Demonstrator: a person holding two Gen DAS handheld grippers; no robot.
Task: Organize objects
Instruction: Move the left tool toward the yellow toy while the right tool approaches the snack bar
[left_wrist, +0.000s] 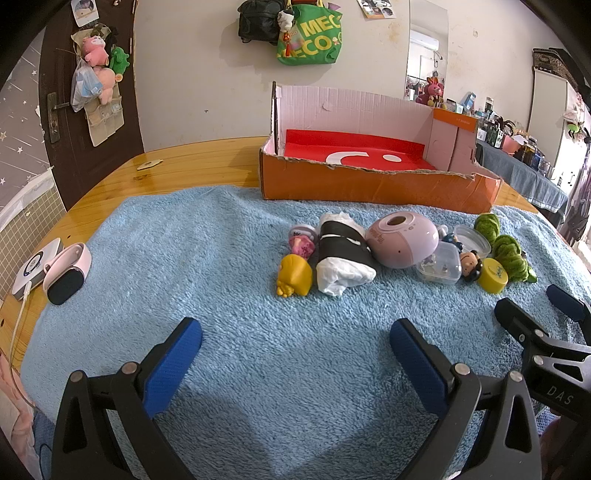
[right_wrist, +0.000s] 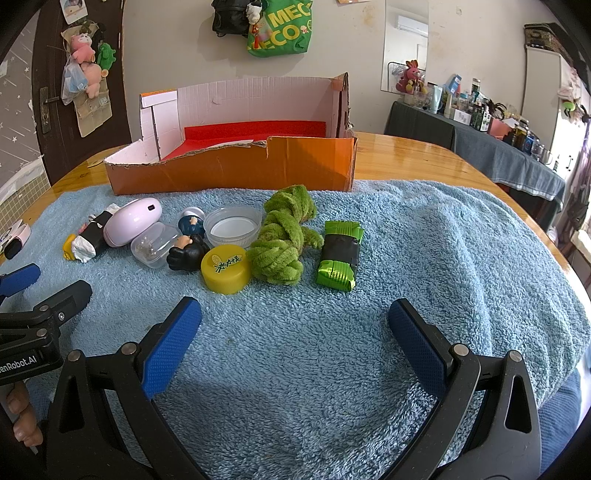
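Fingers (left_wrist: 184, 354): both grippers spread, empty | toys (right_wrist: 280, 236): clustered on blue towel (right_wrist: 443, 240) before orange box (right_wrist: 229, 166)

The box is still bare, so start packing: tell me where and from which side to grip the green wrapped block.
Grip the green wrapped block across its dark middle band, coming from above with the right gripper, which is open. It lies flat on the blue towel, long axis running away from the camera, right side clear; the green plush crowds its left.

Green wrapped pack (right_wrist: 339, 254) hidden in left view; shelf items (right_wrist: 476, 110) too small.
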